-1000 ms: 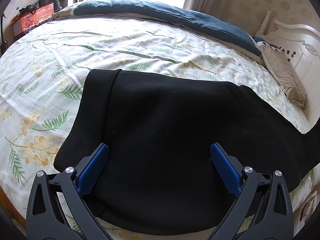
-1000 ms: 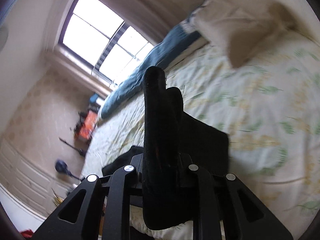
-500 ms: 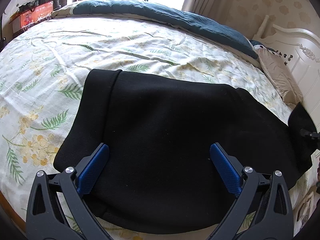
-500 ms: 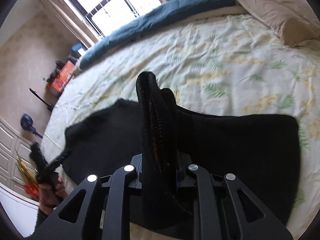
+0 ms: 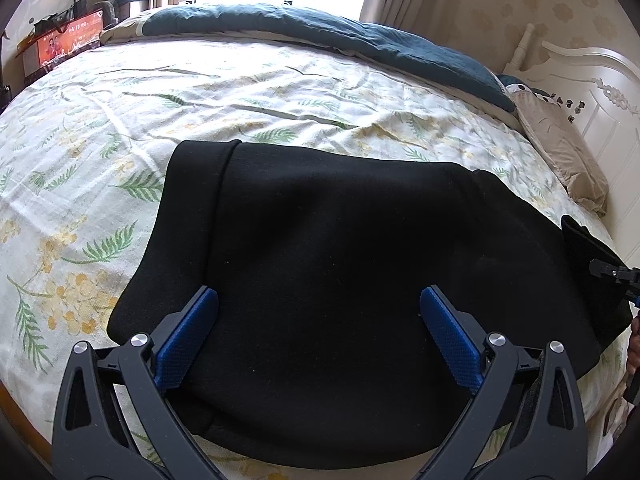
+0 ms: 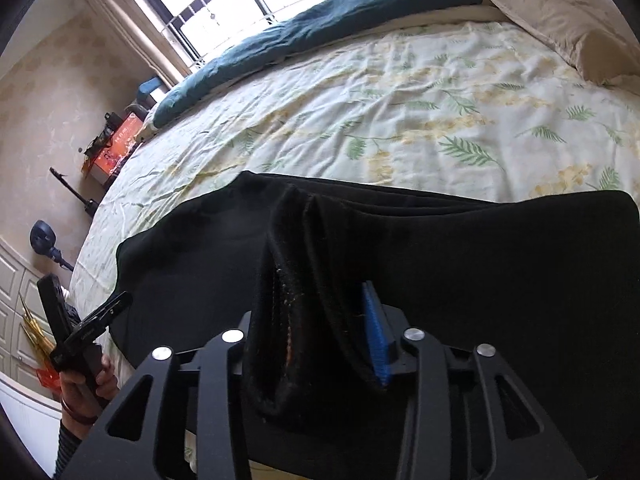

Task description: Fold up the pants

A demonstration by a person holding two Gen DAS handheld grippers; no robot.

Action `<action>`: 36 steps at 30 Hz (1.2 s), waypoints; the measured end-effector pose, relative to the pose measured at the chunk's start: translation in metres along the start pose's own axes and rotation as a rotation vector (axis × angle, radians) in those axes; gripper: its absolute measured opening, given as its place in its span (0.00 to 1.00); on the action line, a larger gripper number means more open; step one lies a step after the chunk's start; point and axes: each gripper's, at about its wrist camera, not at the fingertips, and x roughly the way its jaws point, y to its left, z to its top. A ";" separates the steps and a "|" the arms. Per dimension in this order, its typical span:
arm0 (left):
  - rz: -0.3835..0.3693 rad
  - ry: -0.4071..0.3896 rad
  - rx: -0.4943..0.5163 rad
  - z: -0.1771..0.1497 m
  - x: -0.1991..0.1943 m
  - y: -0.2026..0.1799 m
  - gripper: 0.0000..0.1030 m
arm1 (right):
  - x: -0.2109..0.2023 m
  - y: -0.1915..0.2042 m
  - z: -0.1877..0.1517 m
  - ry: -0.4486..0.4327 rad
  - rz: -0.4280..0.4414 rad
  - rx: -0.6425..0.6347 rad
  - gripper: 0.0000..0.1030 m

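Observation:
The black pants (image 5: 340, 264) lie folded across the near part of the floral bedsheet (image 5: 200, 92). My left gripper (image 5: 318, 332) is open and empty, its blue pads hovering just over the pants' near edge. My right gripper (image 6: 320, 320) is shut on a bunched black fold of the pants (image 6: 288, 280) and holds it low over the flat layer (image 6: 500, 272). In the left wrist view the right gripper (image 5: 612, 272) shows at the far right edge with fabric draped over it. In the right wrist view the left gripper (image 6: 80, 328) shows at the lower left in a hand.
A teal duvet (image 5: 320, 36) lies along the far side of the bed. A beige pillow (image 5: 568, 160) and a white headboard (image 5: 592, 92) are at the right. An orange box (image 5: 64, 40) stands beyond the bed's left side.
My right gripper swung from high and tilted down towards the bed, carrying the pants' end over the flat layer. The left gripper stayed open and nearly still.

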 end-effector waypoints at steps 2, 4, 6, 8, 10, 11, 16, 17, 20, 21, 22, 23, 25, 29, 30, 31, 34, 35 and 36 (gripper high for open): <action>0.000 0.000 0.000 0.000 0.000 0.000 0.98 | 0.000 0.005 -0.002 -0.010 0.015 0.002 0.51; -0.001 0.001 -0.001 0.000 0.000 0.000 0.98 | -0.001 0.011 -0.003 -0.019 0.025 -0.003 0.53; -0.001 0.000 -0.001 0.000 0.000 0.000 0.98 | 0.000 0.019 -0.005 -0.016 0.041 -0.012 0.54; 0.000 -0.001 0.000 -0.001 0.000 0.000 0.97 | 0.000 0.026 -0.009 -0.018 0.049 -0.026 0.61; 0.001 -0.002 0.001 -0.001 0.000 -0.001 0.98 | 0.000 0.031 -0.012 -0.031 0.035 -0.038 0.61; 0.001 -0.002 0.002 0.000 0.000 -0.001 0.98 | 0.000 0.035 -0.013 -0.039 0.030 -0.051 0.62; 0.001 -0.002 0.001 -0.001 0.001 -0.001 0.98 | 0.007 0.040 -0.009 -0.055 0.080 -0.026 0.65; 0.001 -0.002 0.002 -0.001 0.001 0.000 0.98 | 0.014 0.038 -0.006 -0.036 0.114 0.002 0.66; 0.001 -0.003 0.001 -0.001 0.001 0.000 0.98 | 0.041 0.029 -0.003 0.052 0.286 0.179 0.66; 0.001 -0.002 0.001 -0.001 0.001 0.000 0.98 | 0.044 0.033 -0.004 0.062 0.280 0.187 0.66; 0.001 -0.002 0.001 -0.001 0.001 0.000 0.98 | 0.045 0.039 -0.004 0.060 0.260 0.167 0.66; 0.000 -0.002 0.001 -0.001 0.001 0.000 0.98 | 0.044 0.049 -0.005 0.049 0.239 0.124 0.66; -0.002 -0.002 0.003 -0.001 0.001 -0.001 0.98 | 0.037 0.064 -0.011 0.038 0.256 0.068 0.66; -0.007 -0.002 0.011 0.000 0.002 0.000 0.98 | 0.004 0.055 -0.013 -0.015 0.306 0.066 0.66; -0.008 -0.003 0.012 0.000 0.002 0.001 0.98 | -0.012 0.044 -0.012 -0.050 0.302 0.076 0.66; -0.007 -0.004 0.012 0.000 0.002 0.001 0.98 | -0.031 0.029 -0.010 -0.094 0.290 0.088 0.66; -0.006 -0.004 0.012 0.000 0.002 0.000 0.98 | -0.076 -0.021 -0.006 -0.208 0.202 0.138 0.67; -0.007 -0.004 0.012 0.000 0.002 0.000 0.98 | -0.092 -0.050 -0.004 -0.251 0.152 0.184 0.67; -0.006 -0.004 0.012 0.000 0.002 0.000 0.98 | -0.101 -0.076 -0.004 -0.274 0.116 0.238 0.67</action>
